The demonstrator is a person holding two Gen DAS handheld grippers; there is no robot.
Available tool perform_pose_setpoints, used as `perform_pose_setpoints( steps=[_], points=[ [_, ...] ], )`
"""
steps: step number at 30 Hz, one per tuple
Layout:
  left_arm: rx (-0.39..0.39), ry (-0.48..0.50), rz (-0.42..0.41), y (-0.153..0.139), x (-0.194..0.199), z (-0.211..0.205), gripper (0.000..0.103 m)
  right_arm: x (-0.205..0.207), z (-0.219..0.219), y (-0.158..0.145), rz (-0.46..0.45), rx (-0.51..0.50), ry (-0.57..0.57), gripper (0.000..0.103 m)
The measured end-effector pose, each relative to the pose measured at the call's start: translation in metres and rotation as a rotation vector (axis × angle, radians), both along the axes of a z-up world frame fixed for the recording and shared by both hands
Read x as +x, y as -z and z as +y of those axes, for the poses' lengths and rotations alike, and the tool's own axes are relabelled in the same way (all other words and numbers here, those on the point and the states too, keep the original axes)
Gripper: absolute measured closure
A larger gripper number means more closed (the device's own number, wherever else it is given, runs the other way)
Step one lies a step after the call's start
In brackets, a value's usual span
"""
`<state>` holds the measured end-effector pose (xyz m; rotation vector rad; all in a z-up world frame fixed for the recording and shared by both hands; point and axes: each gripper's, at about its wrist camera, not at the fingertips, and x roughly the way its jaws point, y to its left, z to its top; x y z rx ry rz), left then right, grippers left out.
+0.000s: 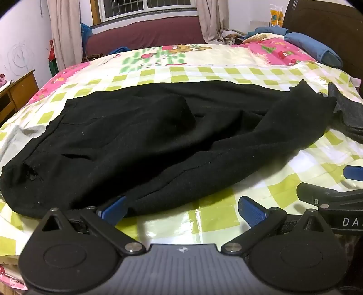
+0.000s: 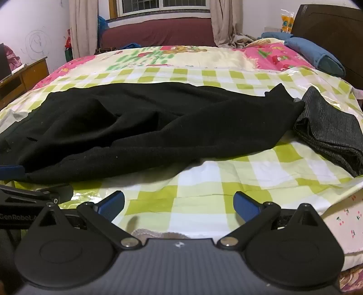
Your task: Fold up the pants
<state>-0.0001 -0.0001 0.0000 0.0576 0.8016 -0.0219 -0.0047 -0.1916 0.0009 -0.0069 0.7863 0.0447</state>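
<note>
Both grippers' fingers, left [image 1: 182,210] and right [image 2: 179,204], wide apart and empty, before rumpled black pants [image 1: 147,140] on checked bedspread [image 2: 204,188].

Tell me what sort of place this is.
Most likely a home bedroom: a bed under a checked cover, a dark headboard, and a curtained window behind it.
</note>
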Motion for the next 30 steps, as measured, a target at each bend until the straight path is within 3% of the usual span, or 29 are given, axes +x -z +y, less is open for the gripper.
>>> perform_pose_setpoints(
  steps=[30],
  points=[
    [0.046, 0.004, -0.024, 0.0016, -0.0026, -0.0045, 0.000, -0.0009, 0.0019, 0.0013, -0.002, 0.002, 0.002, 0.002]
  ],
)
